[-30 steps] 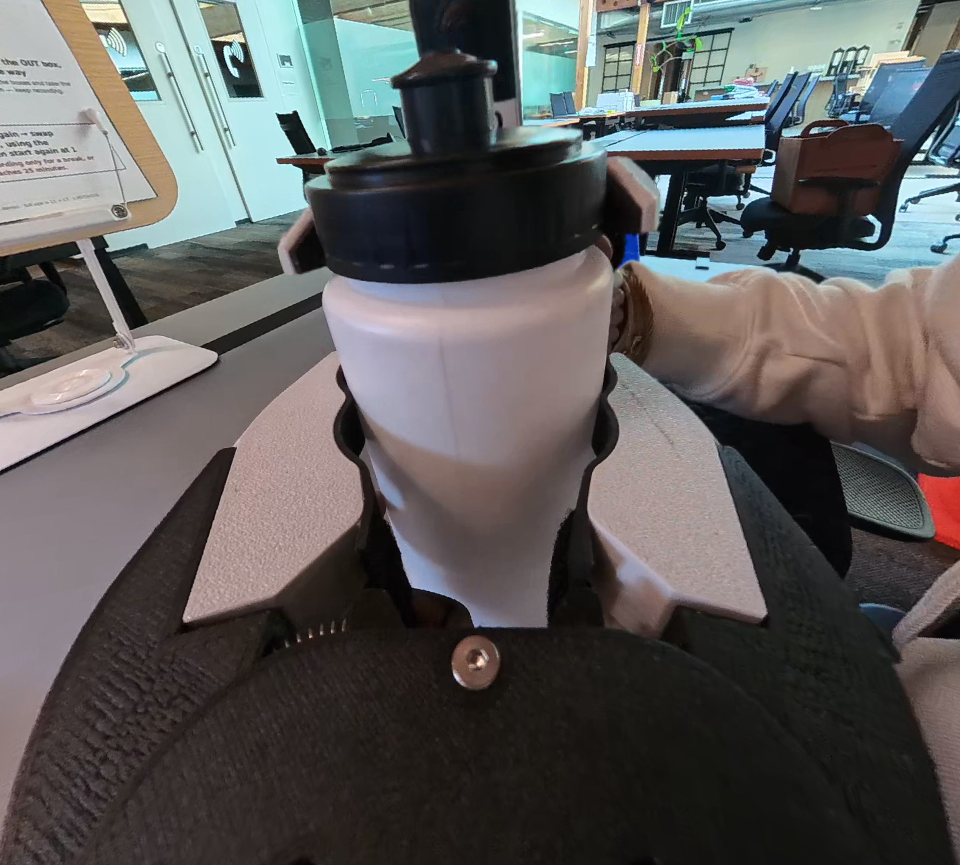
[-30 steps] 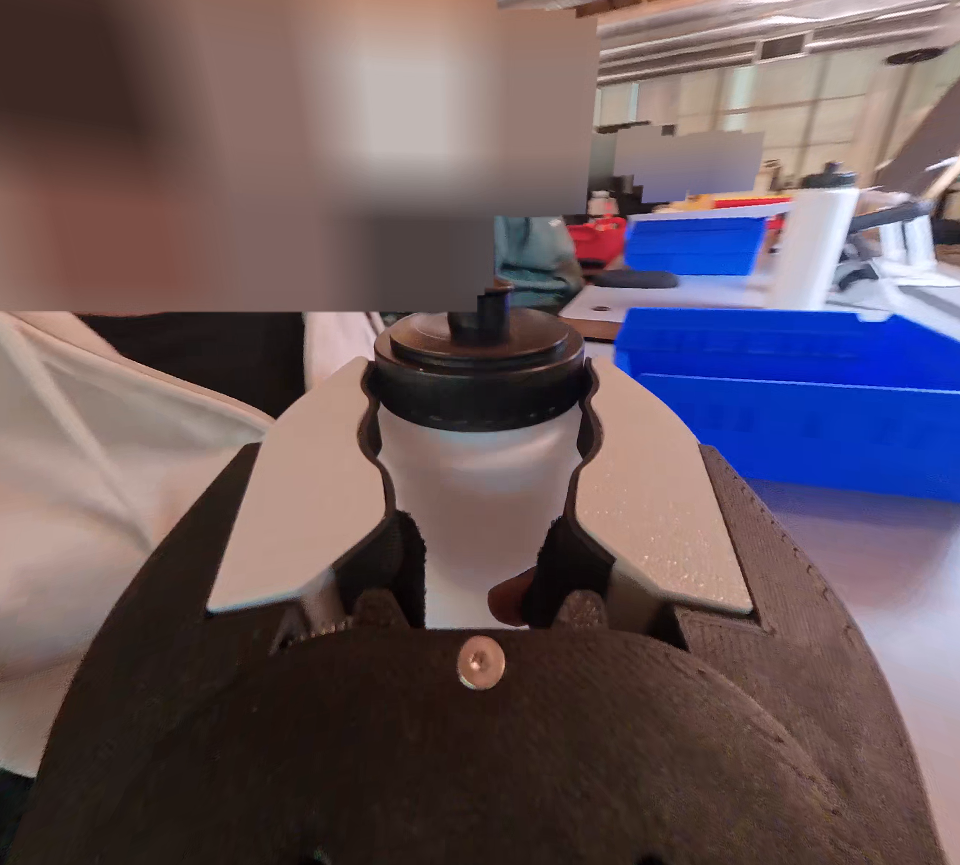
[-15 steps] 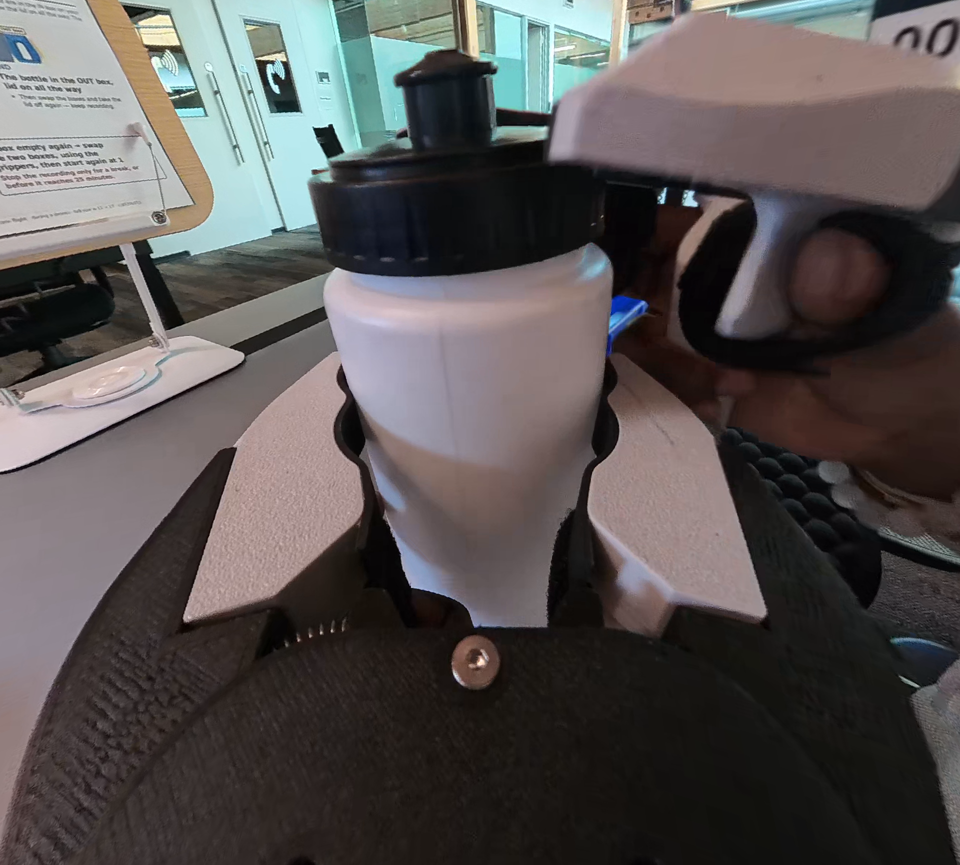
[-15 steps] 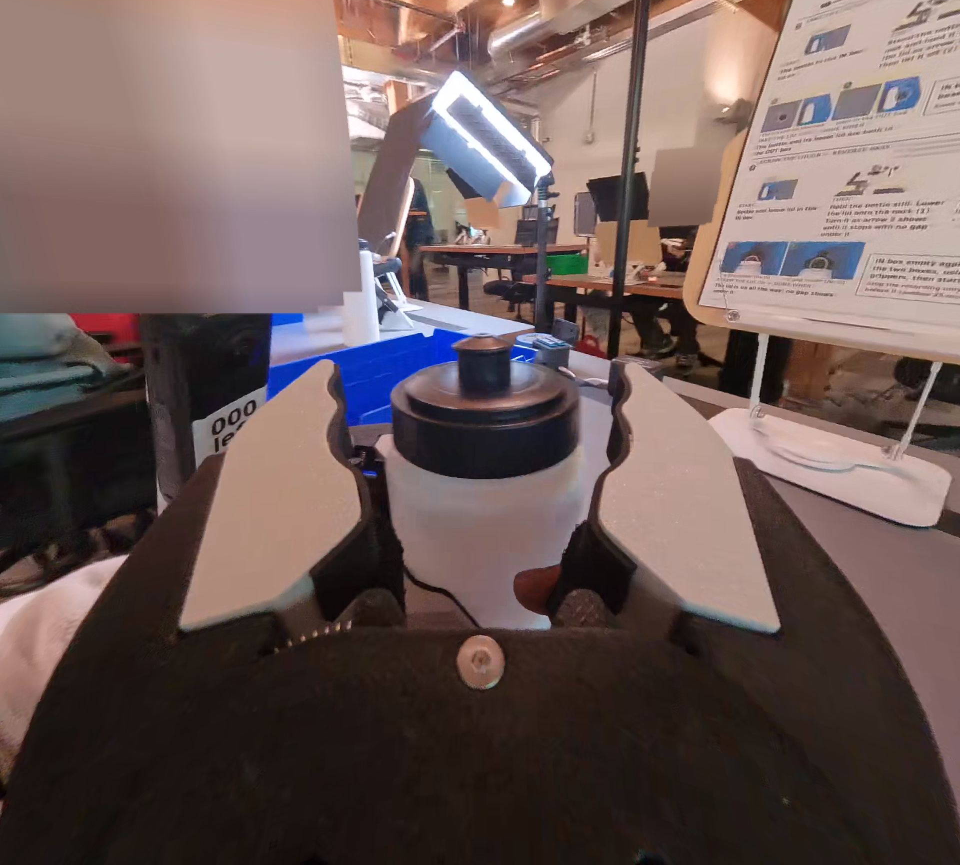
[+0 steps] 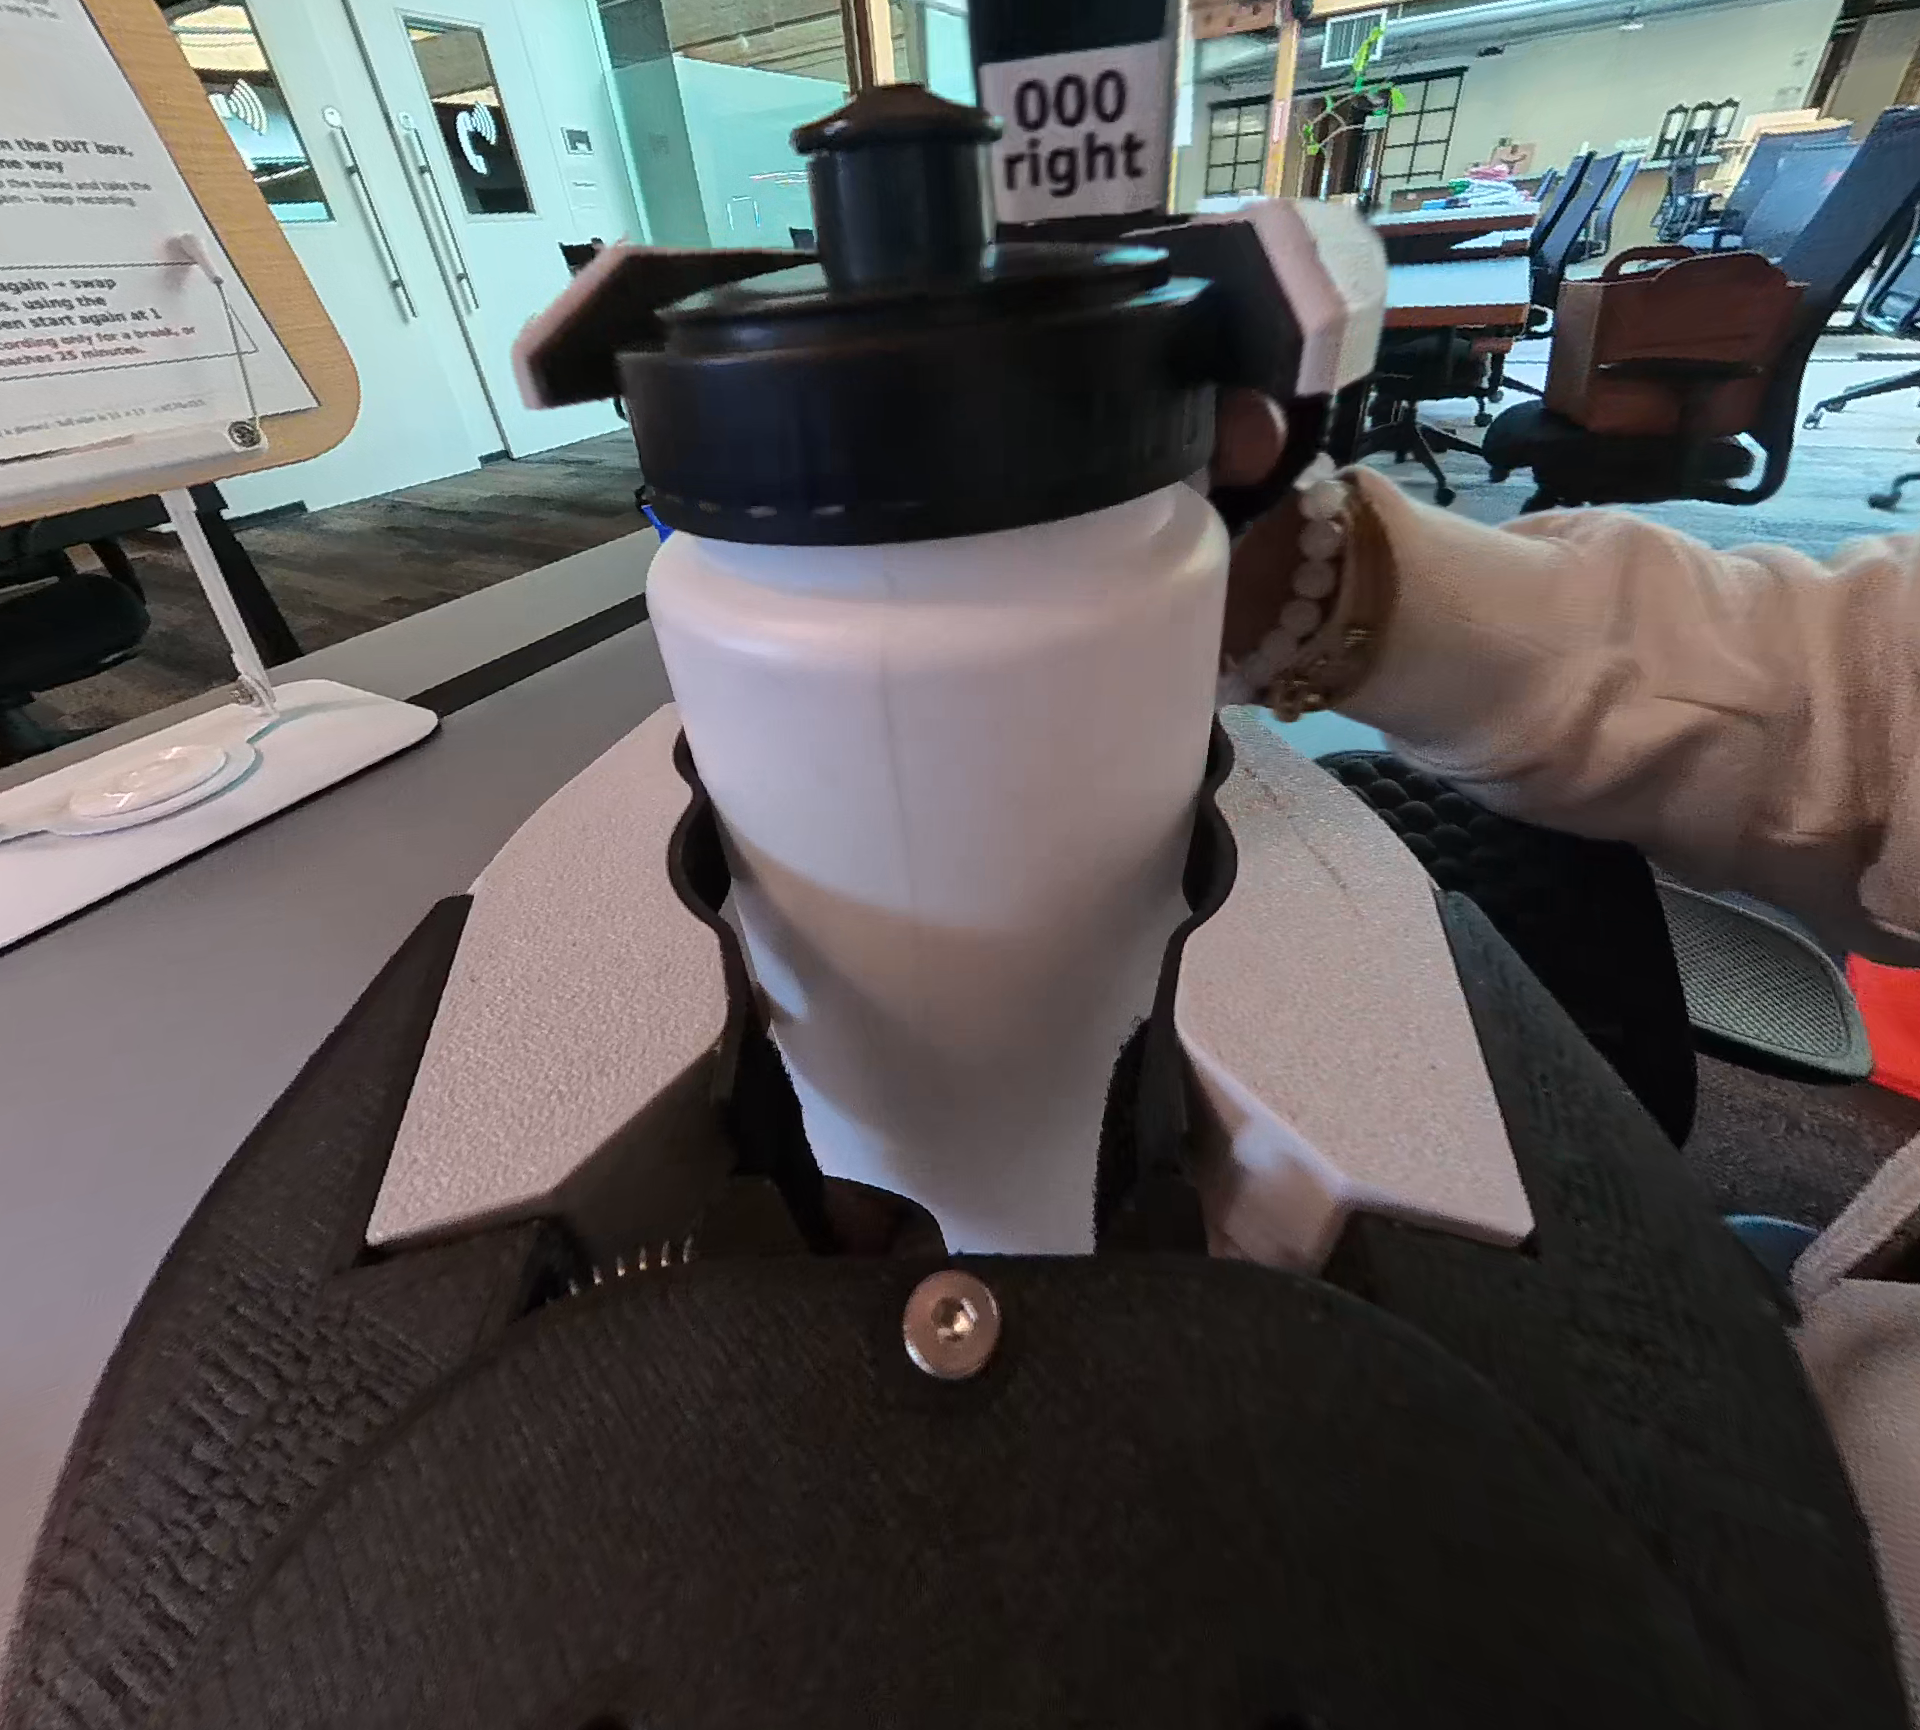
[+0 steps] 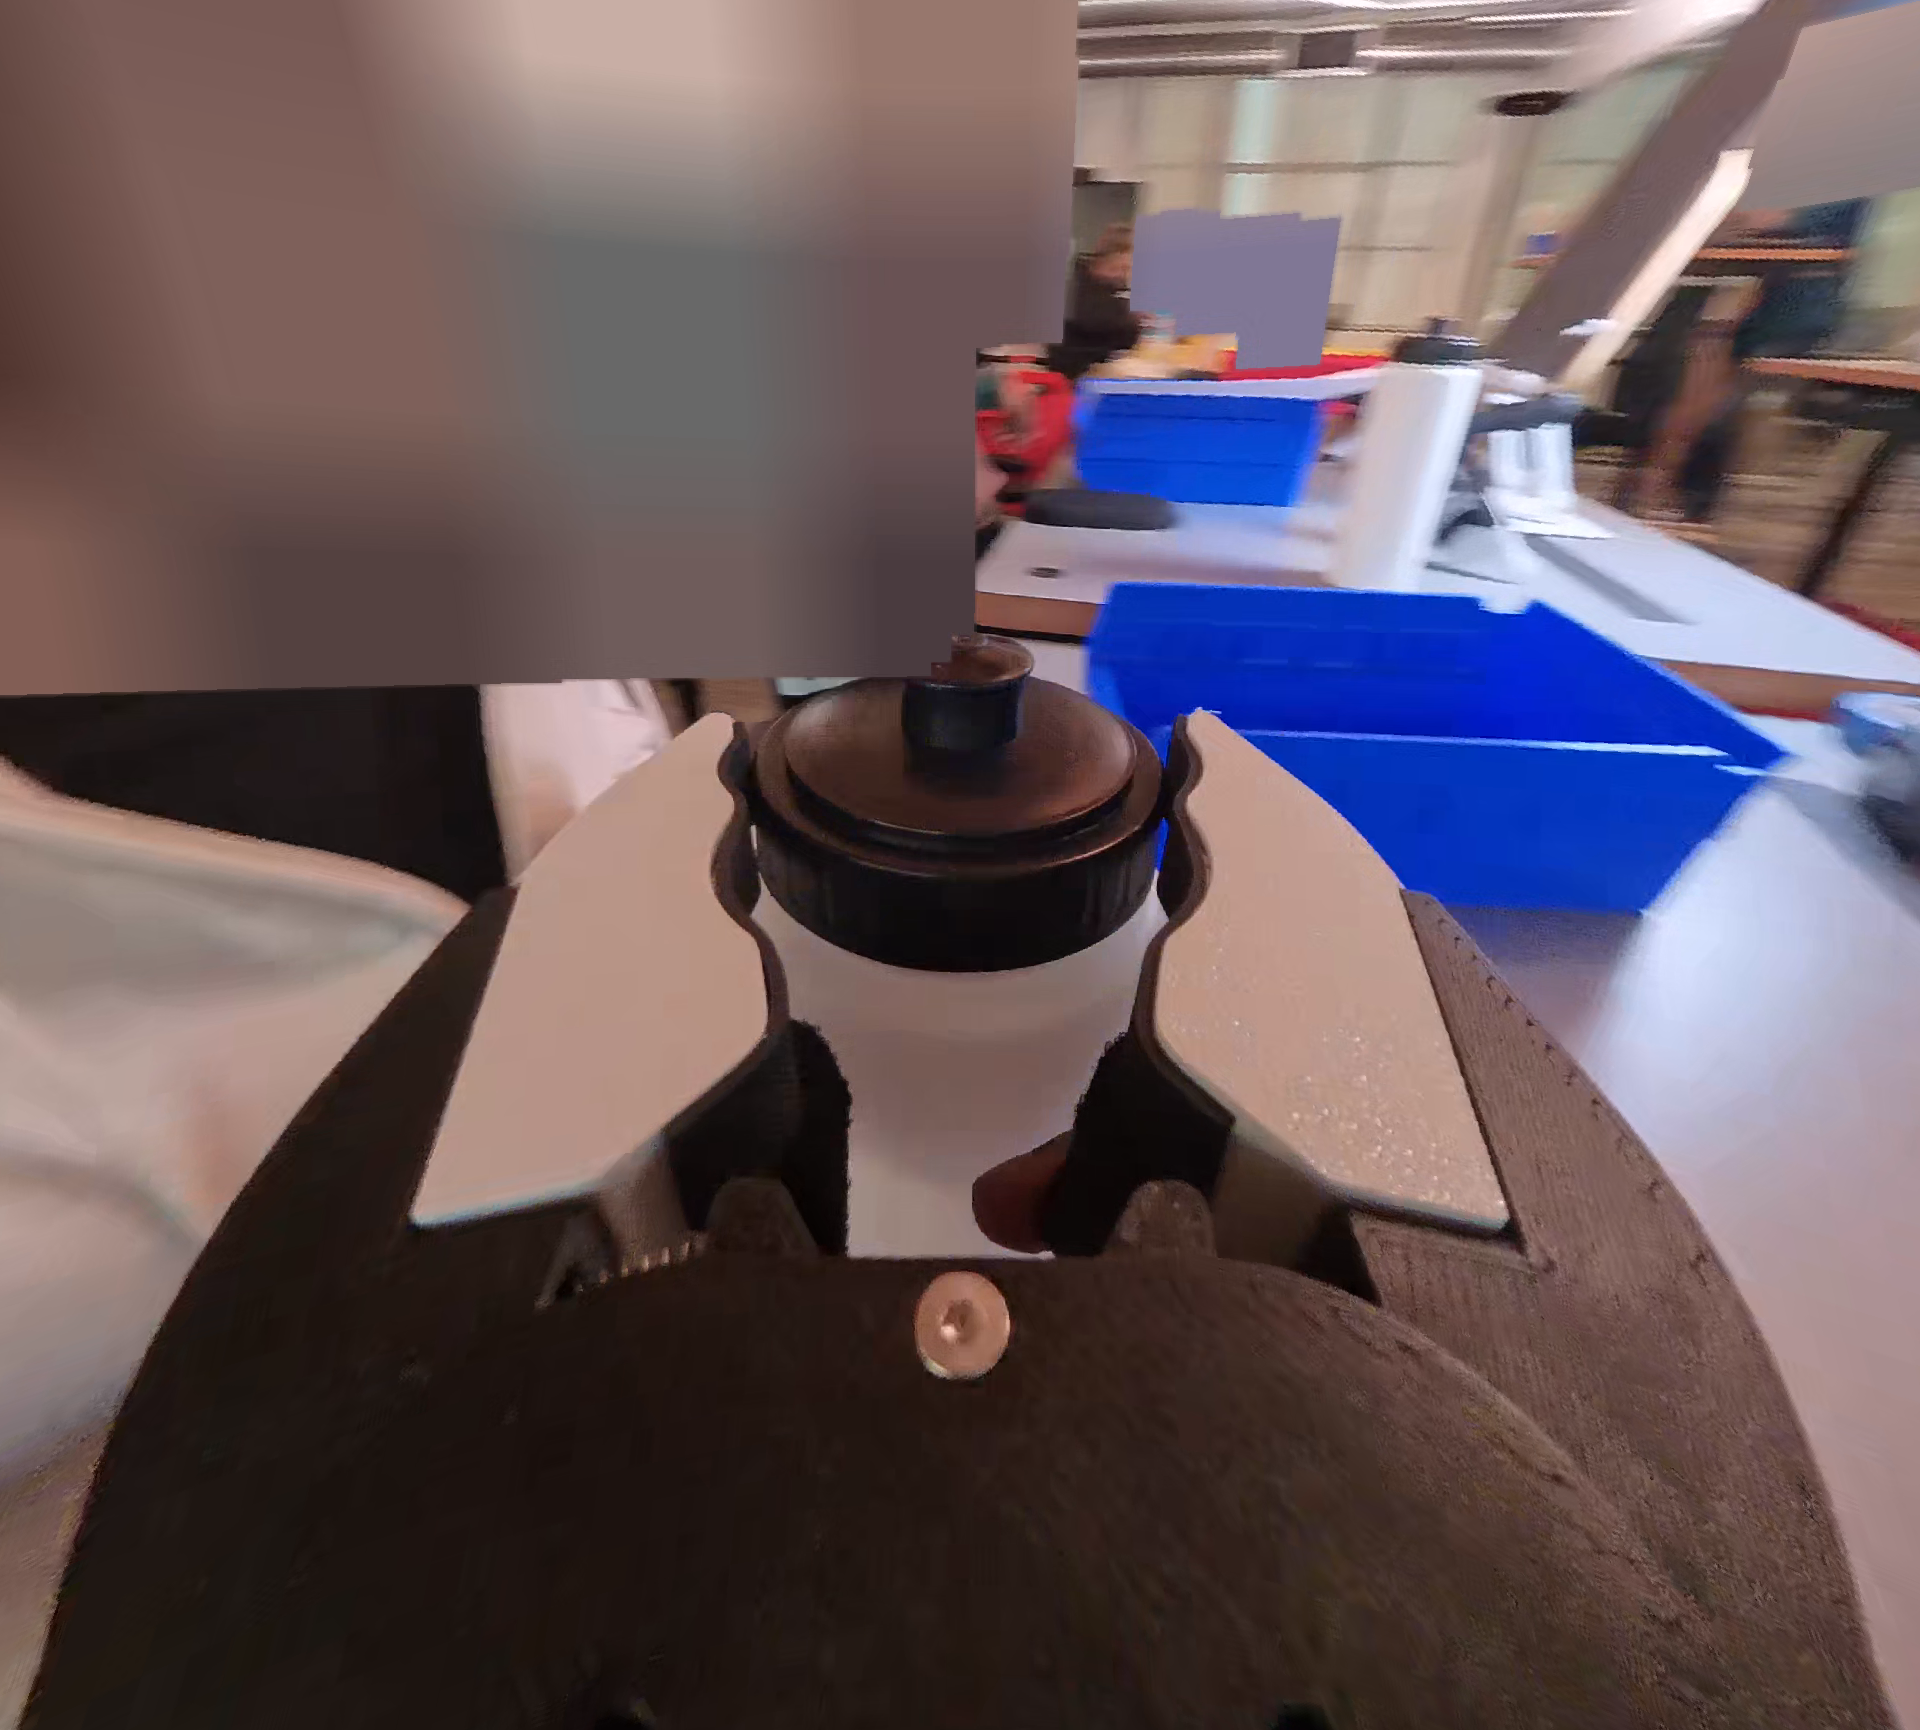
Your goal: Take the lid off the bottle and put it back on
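A white bottle [image 5: 935, 745] with a black spouted lid [image 5: 914, 423] stands upright in my left gripper [image 5: 951, 745], which is shut on the bottle's body. The lid sits on the bottle. My right gripper [image 6: 956, 745] is level with the lid [image 6: 951, 839], one finger against each side of it, and is shut on it. In the left wrist view the right gripper [image 5: 935, 319] shows behind the lid, with its fingers [image 5: 1325, 298] reaching round both sides. The bottle's base is hidden.
A sign board on a white stand [image 5: 156, 766] sits at the left on the grey table [image 5: 208, 1005]. A blue bin [image 6: 1455, 745] stands to the right, near the bottle. A person's cream sleeve [image 5: 1610, 672] reaches in from the right. Office chairs and desks stand behind.
Half a second ago my right gripper was open and turned off to the lid's side. It has swung back round and closed on the lid. The left gripper still holds the bottle.
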Available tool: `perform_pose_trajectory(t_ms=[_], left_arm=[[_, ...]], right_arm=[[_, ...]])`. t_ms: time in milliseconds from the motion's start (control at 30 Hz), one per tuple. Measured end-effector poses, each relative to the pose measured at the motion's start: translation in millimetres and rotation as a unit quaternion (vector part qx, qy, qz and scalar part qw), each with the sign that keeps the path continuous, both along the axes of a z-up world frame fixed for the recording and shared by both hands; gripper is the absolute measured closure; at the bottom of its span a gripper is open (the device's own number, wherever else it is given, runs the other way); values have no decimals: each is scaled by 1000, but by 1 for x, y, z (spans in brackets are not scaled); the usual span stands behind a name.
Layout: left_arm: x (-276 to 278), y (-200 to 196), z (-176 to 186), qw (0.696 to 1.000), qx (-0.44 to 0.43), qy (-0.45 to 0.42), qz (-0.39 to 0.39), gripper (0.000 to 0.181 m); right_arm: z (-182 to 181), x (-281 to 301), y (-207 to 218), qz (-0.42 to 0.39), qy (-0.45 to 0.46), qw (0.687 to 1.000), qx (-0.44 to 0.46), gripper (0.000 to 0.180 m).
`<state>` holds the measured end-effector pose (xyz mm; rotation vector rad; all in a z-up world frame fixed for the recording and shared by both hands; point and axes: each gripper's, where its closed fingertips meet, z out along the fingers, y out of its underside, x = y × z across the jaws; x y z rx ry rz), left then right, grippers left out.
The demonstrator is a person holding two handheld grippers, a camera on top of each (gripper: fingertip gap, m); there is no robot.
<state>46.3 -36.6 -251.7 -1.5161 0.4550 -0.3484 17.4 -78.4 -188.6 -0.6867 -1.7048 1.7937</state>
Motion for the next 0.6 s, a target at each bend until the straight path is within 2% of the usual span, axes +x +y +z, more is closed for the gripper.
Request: perform_pose_trajectory(t_ms=[67, 167, 200, 233, 300, 367, 433, 500, 567, 600], left_arm=[[-2, 1, 0, 1000, -4, -7, 2, 92], [-3, 2, 0, 1000, -2, -9, 1, 92], [-2, 2, 0, 1000, 1, -6, 4, 92], [-2, 1, 0, 1000, 3, -4, 7, 92], [-2, 2, 0, 1000, 5, -5, 13, 92], [-3, 2, 1, 1000, 6, -5, 17, 92], [-2, 2, 1, 1000, 7, -4, 18, 92], [-2, 1, 1, 1000, 9, -1, 19, 92], [-3, 0, 1, 1000, 8, -2, 21, 92], [-4, 0, 1, 1000, 8, -5, 19, 92]], right_arm=[[0, -1, 1, 40, -1, 999, -10, 103], [1, -5, 2, 13, -7, 999, -30, 100], [2, -5, 3, -16, -5, 999, -43, 78], [2, -3, 2, -48, -3, 997, -54, 66], [1, -3, 7, -161, -2, 985, -62, 69], [1, -2, 17, -298, 7, 953, -55, 74], [-1, 0, 20, -387, 6, 922, -29, 80], [-2, -5, 16, -412, 3, 911, 12, 80], [-4, -10, 18, -422, -3, 905, 44, 102], [-4, -11, 16, -402, -5, 914, 53, 102]])
